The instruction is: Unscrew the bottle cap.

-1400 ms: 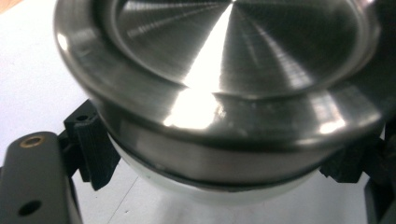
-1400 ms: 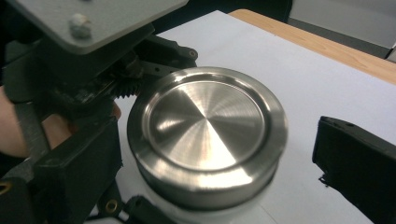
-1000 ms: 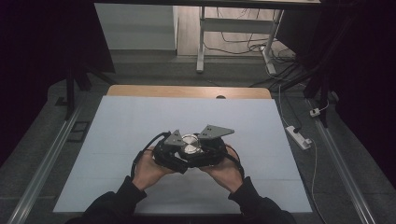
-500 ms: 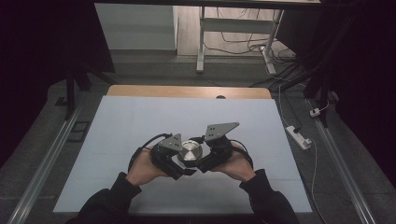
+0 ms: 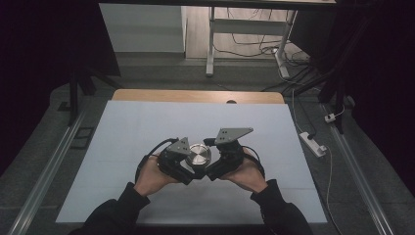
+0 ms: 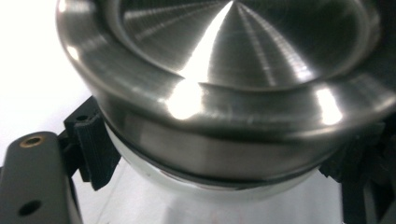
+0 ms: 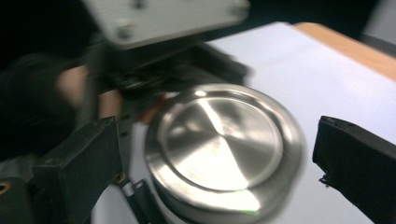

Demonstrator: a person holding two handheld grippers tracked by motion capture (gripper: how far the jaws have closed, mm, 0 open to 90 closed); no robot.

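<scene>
Both your grippers sit over the white mat (image 5: 147, 132), the left gripper (image 6: 219, 186) clamped on the glass jar beneath the steel lid (image 6: 233, 84), the right gripper (image 7: 219, 154), jaws just sprung wide, straddling it untouched, so closing off-centre could tilt the jar.

The high view looked forward and down from above the white-covered table (image 5: 147, 127). Each gripper view sat very close, facing along its own jaws. All three shared the round brushed-steel lid (image 5: 197, 155) (image 6: 224, 84) (image 7: 219, 144).
</scene>
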